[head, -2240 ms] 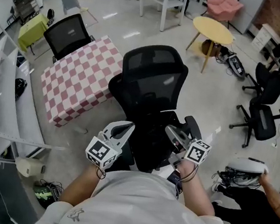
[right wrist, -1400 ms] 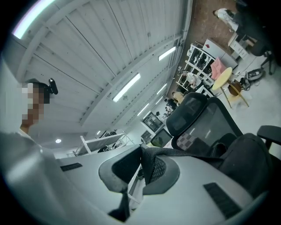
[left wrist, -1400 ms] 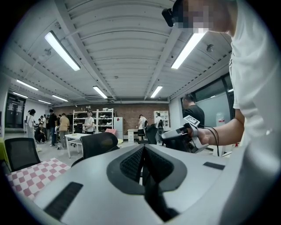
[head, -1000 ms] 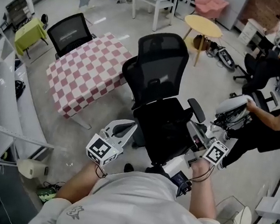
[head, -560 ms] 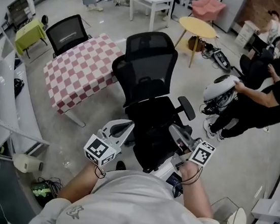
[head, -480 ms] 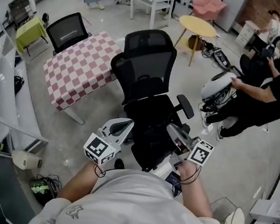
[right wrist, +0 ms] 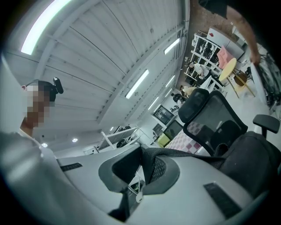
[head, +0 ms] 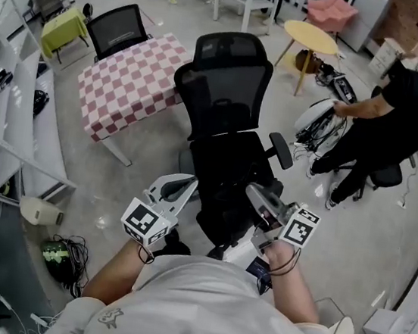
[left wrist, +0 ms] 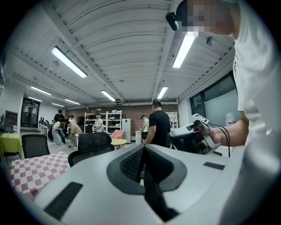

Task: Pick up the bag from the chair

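A: Right gripper (head: 252,192) state?
B: Clamped on dark woven strap (right wrist: 189,154) of black fabric bag (head: 225,189) lying on seat of black mesh office chair (head: 231,89), at seat's front edge.
A: Left gripper (head: 189,182)?
B: Clenched shut, nothing gripped, beside seat's front-left corner.

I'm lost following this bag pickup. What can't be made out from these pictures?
- Head view: the bag is black on the black chair, so its outline is lost.
- Head view: the strap in the right gripper's shut fingers cannot be seen against that black.
- Left gripper view: the left gripper's own body hides the seat and bag.
- Right gripper view: the picture's edge cuts off the bag's right side.
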Available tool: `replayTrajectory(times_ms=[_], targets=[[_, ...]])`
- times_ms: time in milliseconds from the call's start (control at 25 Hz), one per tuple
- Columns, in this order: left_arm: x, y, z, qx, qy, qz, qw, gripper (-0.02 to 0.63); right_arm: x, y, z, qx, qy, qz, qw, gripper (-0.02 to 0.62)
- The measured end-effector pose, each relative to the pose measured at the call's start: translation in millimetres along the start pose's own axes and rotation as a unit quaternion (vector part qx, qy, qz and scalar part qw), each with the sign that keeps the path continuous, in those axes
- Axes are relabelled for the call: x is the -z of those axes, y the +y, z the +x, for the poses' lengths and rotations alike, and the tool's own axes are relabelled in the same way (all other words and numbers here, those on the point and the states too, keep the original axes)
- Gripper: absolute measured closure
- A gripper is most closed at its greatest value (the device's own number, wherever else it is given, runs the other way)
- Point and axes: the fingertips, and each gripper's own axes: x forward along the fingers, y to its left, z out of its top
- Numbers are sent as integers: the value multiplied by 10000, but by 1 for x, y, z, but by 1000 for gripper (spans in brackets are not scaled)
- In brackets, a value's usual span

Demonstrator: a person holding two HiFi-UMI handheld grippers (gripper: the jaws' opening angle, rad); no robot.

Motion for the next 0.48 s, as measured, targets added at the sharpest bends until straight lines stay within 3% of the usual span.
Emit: replayTrajectory(times_ms=[480], targets=[[2,-17,-50,335,-31,71,9994,594,25,39,-10,228,-313,-188,9991,563]])
